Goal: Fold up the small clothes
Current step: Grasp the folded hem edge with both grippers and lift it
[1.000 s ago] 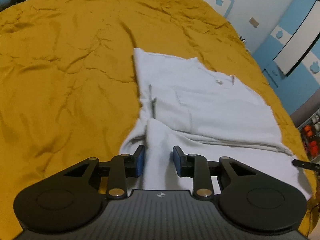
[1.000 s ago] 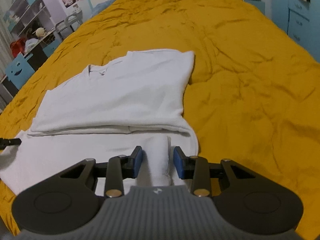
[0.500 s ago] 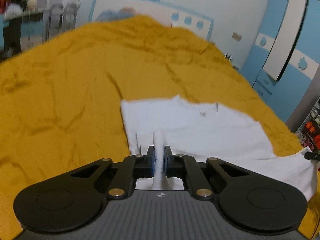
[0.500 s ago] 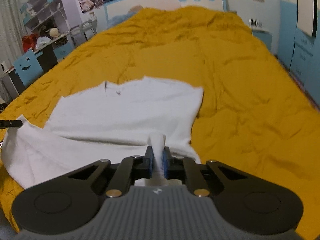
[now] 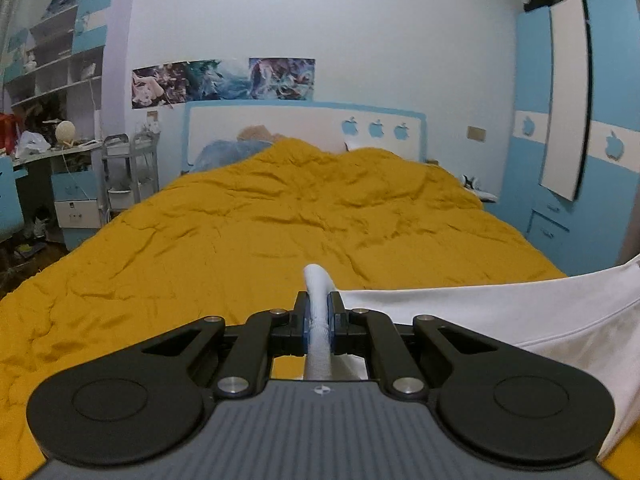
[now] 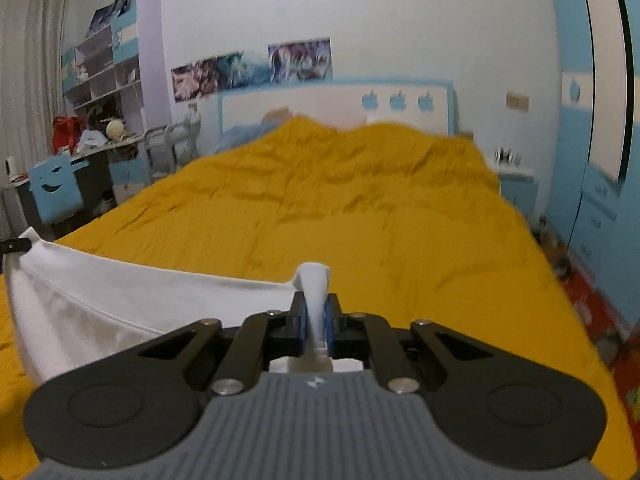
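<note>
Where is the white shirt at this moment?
The white shirt hangs stretched between the left gripper and right gripper, each pinching a bunched corner, above the near end of the yellow bedspread.

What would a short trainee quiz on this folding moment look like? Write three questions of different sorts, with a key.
1. True or false: both grippers are shut on the white garment.
2. Multiple choice: the garment between the left gripper and the right gripper is A) stretched in the air above the bedspread, B) lying flat on it, C) draped over the headboard.
3. Short answer: what colour is the bedspread?

Key: 1 true, a pinch of cloth stands up between each pair of pads. 2 A. 3 mustard yellow.
</note>
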Tool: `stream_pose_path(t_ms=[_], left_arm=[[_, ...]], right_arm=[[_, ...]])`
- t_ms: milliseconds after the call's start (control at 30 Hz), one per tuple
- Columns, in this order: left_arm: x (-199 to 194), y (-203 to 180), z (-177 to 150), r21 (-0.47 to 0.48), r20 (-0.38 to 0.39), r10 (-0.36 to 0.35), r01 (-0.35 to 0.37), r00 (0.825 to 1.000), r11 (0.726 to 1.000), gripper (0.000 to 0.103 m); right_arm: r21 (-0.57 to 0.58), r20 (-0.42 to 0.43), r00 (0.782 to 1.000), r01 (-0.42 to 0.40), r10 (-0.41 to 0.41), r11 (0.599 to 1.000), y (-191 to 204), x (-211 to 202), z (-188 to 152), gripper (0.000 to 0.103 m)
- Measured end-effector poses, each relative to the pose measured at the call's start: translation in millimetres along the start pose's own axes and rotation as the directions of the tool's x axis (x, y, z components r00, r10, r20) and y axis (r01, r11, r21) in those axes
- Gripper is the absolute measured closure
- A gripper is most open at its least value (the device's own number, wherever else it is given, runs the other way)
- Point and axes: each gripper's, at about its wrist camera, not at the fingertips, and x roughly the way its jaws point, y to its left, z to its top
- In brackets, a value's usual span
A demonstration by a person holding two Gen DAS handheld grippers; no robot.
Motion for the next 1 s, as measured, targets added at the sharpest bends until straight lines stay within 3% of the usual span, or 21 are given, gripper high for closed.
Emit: stream_pose_path(t_ms=[133, 400, 733, 1000], left_arm=[[42, 2, -2, -0.018, -0.023, 0.017, -0.017, 1.0, 1.0, 0.094], [116, 17, -34, -0.028, -0.128, 0.066, -0.07, 0.99, 0.997, 0.094], [187, 22, -84, 0.029, -0.256, 0.089, -0.084, 0.963, 0.996, 0.094], [215, 29, -108, 0.038, -0.326, 0.097, -0.089, 0.94, 0.995, 0.094]], right_arm=[[-0.016, 0.03, 0.998, 0.052, -0.052, 0.999, -2, 44, 19, 0.1], [-0.035, -0.038, 0.997, 0.068, -0.069, 0.997, -7, 154, 15, 0.1], [-0.1, -0.183, 0.974, 0.117, -0.134, 0.988, -15, 275, -29, 0.1], [-0.076, -0.291, 0.943, 0.146, -0.162, 0.986, -26, 336, -76, 0.1]])
